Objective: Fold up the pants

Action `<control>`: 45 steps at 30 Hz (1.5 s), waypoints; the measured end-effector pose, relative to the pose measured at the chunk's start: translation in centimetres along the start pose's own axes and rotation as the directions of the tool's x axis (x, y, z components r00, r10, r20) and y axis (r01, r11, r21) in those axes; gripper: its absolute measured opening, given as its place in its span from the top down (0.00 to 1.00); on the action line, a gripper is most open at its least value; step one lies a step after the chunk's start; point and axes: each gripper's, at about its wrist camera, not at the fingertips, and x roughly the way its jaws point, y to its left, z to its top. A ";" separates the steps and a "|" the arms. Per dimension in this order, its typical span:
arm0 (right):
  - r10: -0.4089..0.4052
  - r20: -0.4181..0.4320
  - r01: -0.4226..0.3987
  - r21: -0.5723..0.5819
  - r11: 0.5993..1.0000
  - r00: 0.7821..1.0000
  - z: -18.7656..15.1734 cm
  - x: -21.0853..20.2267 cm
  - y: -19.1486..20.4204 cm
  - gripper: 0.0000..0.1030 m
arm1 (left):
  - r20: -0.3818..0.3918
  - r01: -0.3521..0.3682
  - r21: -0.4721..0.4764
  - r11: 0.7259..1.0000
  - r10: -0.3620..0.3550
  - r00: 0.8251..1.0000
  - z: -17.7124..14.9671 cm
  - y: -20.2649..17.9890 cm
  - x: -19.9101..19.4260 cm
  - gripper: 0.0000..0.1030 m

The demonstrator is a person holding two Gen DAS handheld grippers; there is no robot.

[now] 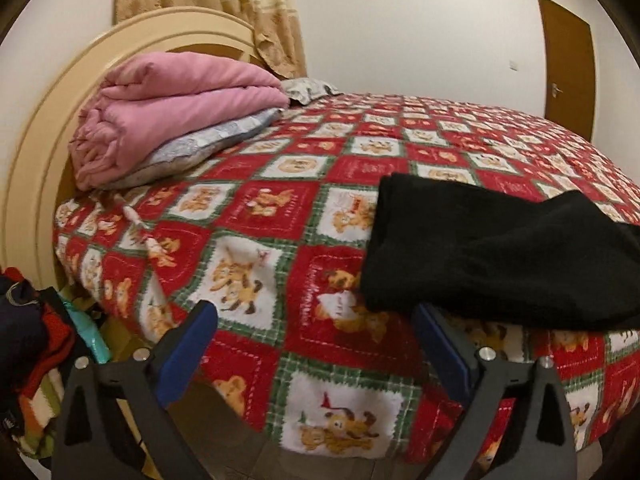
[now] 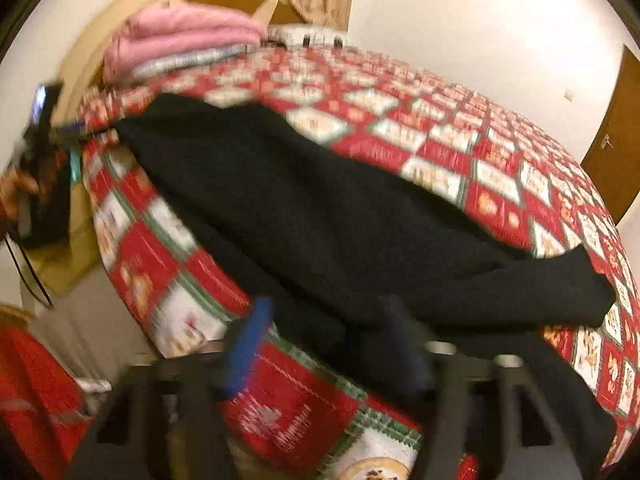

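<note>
The black pants (image 1: 496, 248) lie folded over on the red patterned bedspread (image 1: 280, 208), near the bed's front edge. My left gripper (image 1: 316, 320) is open and empty, its blue-padded fingers (image 1: 188, 340) just in front of the pants' near left corner. In the blurred right wrist view the pants (image 2: 320, 208) stretch across the bed, with part hanging over the front edge. My right gripper (image 2: 328, 344) is open just below the pants' near edge, not holding them. The left gripper (image 2: 40, 152) shows at the far left of that view.
A folded pink blanket (image 1: 168, 112) lies on pillows by the cream headboard (image 1: 36, 168). A heap of clothes (image 1: 28, 340) sits left of the bed. A brown door (image 1: 568, 64) stands at the back right, a curtain (image 1: 224, 4) behind the headboard.
</note>
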 end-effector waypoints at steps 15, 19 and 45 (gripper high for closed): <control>0.129 0.147 -0.136 0.043 0.990 0.981 4.6 0.0 5.3 0.32 | -0.113 0.379 -0.339 0.861 -0.438 0.892 -0.2 -0.4 -1.0 0.13; 0.139 0.147 -0.153 0.089 0.984 0.979 4.1 0.0 5.1 0.32 | -0.132 0.421 -0.443 0.792 -0.522 0.843 0.2 -1.6 1.2 0.31; 0.166 0.144 -0.200 0.274 0.941 0.976 4.3 2.0 1.3 0.32 | -0.058 0.142 -0.343 0.929 -0.172 0.983 2.4 1.2 2.7 0.38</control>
